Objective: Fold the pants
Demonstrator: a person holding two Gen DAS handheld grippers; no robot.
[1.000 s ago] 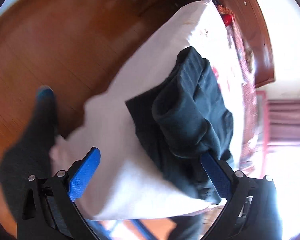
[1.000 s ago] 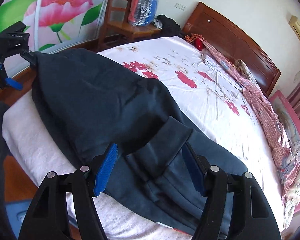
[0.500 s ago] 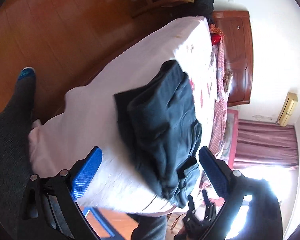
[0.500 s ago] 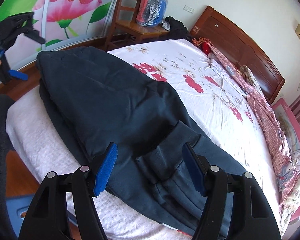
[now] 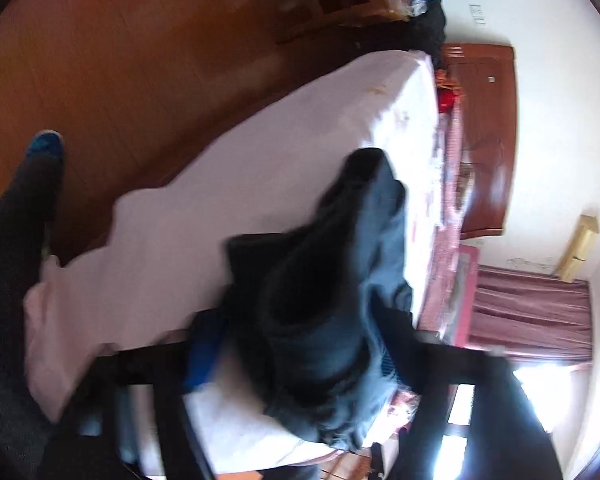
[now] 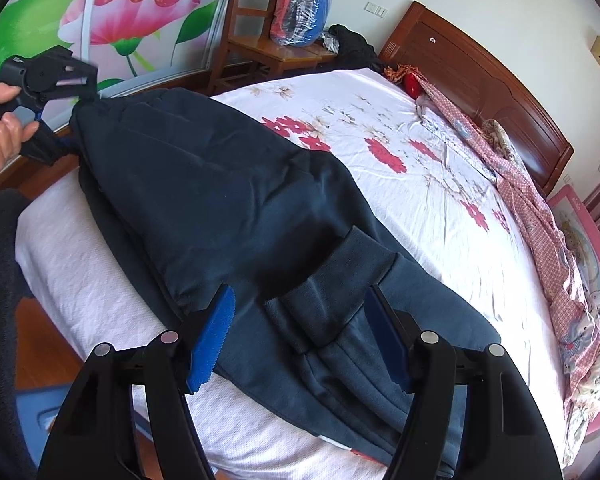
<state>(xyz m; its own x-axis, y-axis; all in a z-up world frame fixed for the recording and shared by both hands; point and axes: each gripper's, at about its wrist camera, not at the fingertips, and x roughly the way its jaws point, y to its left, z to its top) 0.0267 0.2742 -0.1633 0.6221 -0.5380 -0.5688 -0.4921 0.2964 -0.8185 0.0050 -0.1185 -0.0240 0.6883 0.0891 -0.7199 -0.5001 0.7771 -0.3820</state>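
now the dark pants (image 6: 236,208) lie along the bed (image 6: 440,184) edge. left tongs (image 6: 85,92) pinch the pants' far end; right tongs (image 6: 300,340) hang spread wide above the cuff (image 6: 332,284).

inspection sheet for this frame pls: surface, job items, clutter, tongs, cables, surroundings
Surface: bed, white floral sheet, white towel-like cover at its near edge.
Job's things: dark navy pants lying lengthwise along the near edge, ribbed cuff folded onto the fabric.
Clutter: pink checked cloth along the far side.
Tongs: left tongs look closed on the far pants end; right tongs open, over the cuff.
Cables: nothing seen.
Surroundings: wooden headboard, chair with plastic-wrapped bundle, flower mural, wooden floor.
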